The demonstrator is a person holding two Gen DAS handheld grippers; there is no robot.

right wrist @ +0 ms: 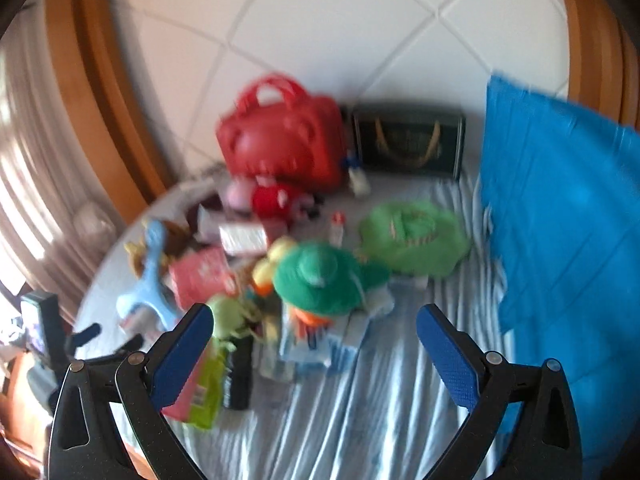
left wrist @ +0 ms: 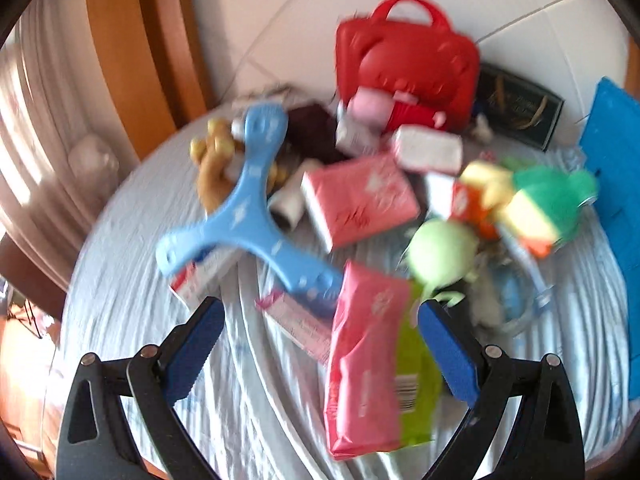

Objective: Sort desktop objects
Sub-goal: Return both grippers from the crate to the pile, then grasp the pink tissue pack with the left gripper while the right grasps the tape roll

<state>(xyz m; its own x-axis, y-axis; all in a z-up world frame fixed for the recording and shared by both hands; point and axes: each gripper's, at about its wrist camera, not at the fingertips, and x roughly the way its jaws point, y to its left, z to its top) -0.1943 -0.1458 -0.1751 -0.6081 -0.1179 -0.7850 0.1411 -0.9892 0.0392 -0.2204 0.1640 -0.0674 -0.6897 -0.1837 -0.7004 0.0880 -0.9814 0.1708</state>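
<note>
Your left gripper (left wrist: pixel 320 344) hangs spread wide with nothing between its blue pads, and your right gripper (right wrist: pixel 314 344) is likewise released and empty. Both views are blurred, so fine detail is uncertain.

The things to sort lie in a heap across the middle of each frame. Nearest your left gripper, at lower centre of the left view, is a pink soft pack (left wrist: pixel 362 360) lying over a green packet (left wrist: pixel 418 376). It looks light, squashy and a little slick, so you would probably do best pinching it across its narrow width near one end. The blue three-armed plastic toy (left wrist: pixel 244 216), left of centre, looks stiff and light; any one arm should give a firm hold. A pink box (left wrist: pixel 360 198) sits at centre, with a red handled case (left wrist: pixel 408 60) at upper centre, likely the bulkiest piece and best taken by its handle. The green plush hat (right wrist: pixel 320 276) at the middle of the right view is soft and will give under the pads.

Everything rests on a bed with a wrinkled pale blue sheet (right wrist: pixel 380 408), a yielding surface, so pressing down will sink things. A quilted white headboard (right wrist: pixel 320 20) with wooden trim fills the top of the frame, and a blue panel (right wrist: pixel 560 220) stands at the right.
</note>
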